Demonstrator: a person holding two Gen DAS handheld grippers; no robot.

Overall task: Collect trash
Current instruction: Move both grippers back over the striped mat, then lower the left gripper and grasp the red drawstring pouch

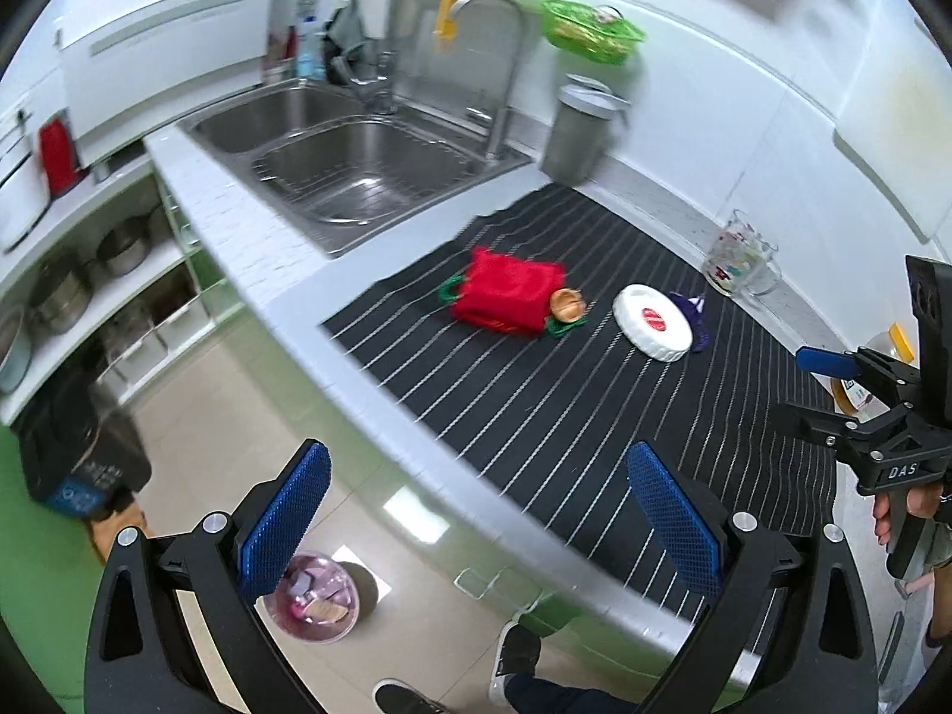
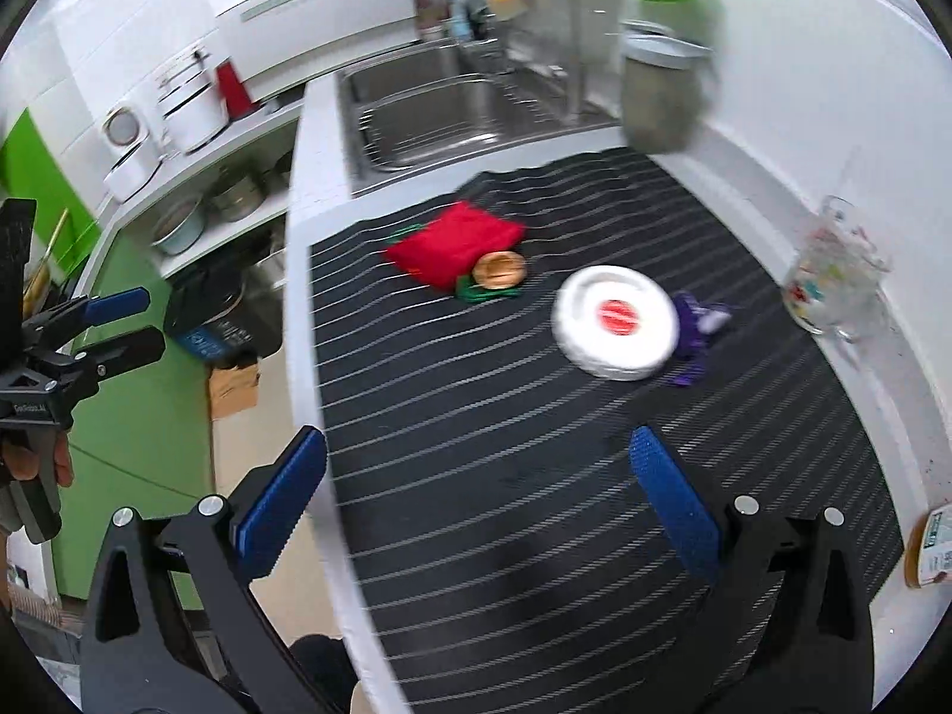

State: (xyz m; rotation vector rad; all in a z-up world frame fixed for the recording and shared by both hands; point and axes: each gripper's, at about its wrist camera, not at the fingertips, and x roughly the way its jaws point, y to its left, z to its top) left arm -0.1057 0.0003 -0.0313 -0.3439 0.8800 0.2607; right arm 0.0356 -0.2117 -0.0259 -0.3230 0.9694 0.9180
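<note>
On a black striped mat (image 1: 535, 392) (image 2: 506, 476) lie a red knitted cloth (image 1: 509, 288) (image 2: 455, 244), a small tan shell-like cup (image 1: 566, 303) (image 2: 501, 269), a white round lid with a red sticker (image 1: 653, 321) (image 2: 616, 321) and a purple wrapper (image 1: 690, 306) (image 2: 696, 327). My left gripper (image 1: 476, 511) is open and empty, held over the counter's front edge. My right gripper (image 2: 476, 506) is open and empty above the mat's near part; it also shows at the right in the left wrist view (image 1: 833, 387). A pink bin with trash (image 1: 314, 598) stands on the floor below.
A steel sink (image 1: 357, 166) (image 2: 440, 113) lies behind the mat. A grey canister (image 1: 580, 134) (image 2: 660, 95) and a printed glass mug (image 1: 738, 256) (image 2: 833, 279) stand by the wall. A jar (image 2: 928, 547) sits at the right. Shelves with pots (image 1: 71, 285) are at left.
</note>
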